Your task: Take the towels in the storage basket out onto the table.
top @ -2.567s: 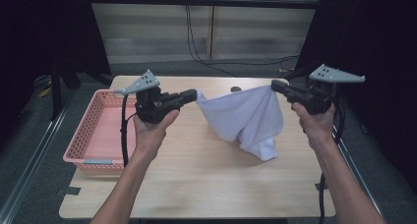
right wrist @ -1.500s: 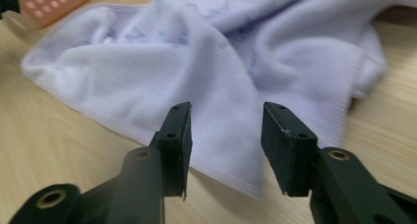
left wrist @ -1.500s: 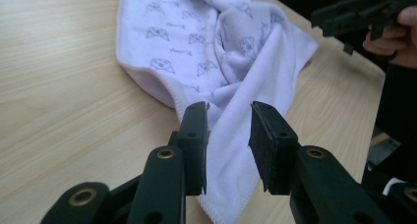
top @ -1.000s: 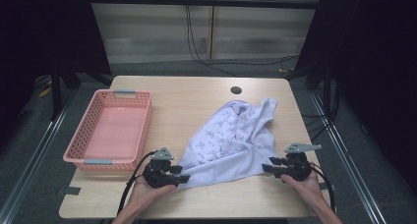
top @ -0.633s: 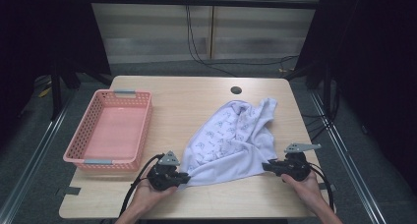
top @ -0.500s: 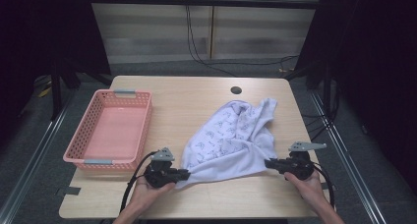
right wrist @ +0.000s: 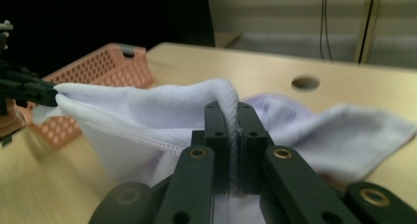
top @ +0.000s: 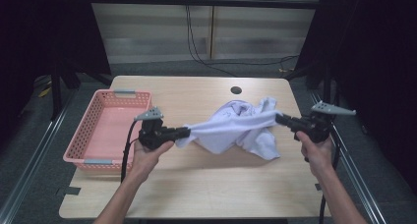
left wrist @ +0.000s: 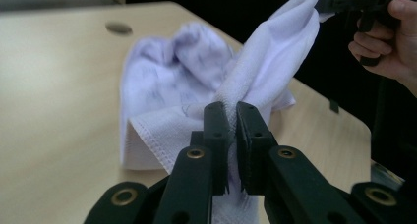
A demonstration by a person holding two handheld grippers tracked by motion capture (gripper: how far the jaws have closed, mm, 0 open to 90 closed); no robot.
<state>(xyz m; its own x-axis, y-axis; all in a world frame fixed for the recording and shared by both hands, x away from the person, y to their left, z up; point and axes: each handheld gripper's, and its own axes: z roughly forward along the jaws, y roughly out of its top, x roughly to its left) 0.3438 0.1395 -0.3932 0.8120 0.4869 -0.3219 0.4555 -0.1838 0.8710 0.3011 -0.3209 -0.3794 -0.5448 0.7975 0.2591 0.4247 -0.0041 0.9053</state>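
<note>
Two handheld grippers hold one white towel (top: 236,130) stretched between them above a wooden table (top: 196,184). Its lower part sags onto the table in a loose heap.

Taking the pink basket (top: 105,130) at the table's left side as the landmark: the left gripper (top: 183,132) is just right of the basket's near right corner, its jaws pressed together on a towel corner. In the left gripper view, the jaws (left wrist: 232,135) pinch a bunched fold of towel (left wrist: 196,101). The right gripper (top: 280,118) is well away from the basket, near the table's far right edge, its jaws clamped on another corner. In the right gripper view, the towel's hem (right wrist: 162,116) is squeezed between its jaws (right wrist: 234,145), with the basket (right wrist: 93,81) behind.

A round hole (top: 236,90) lies in the table beyond the towel.
</note>
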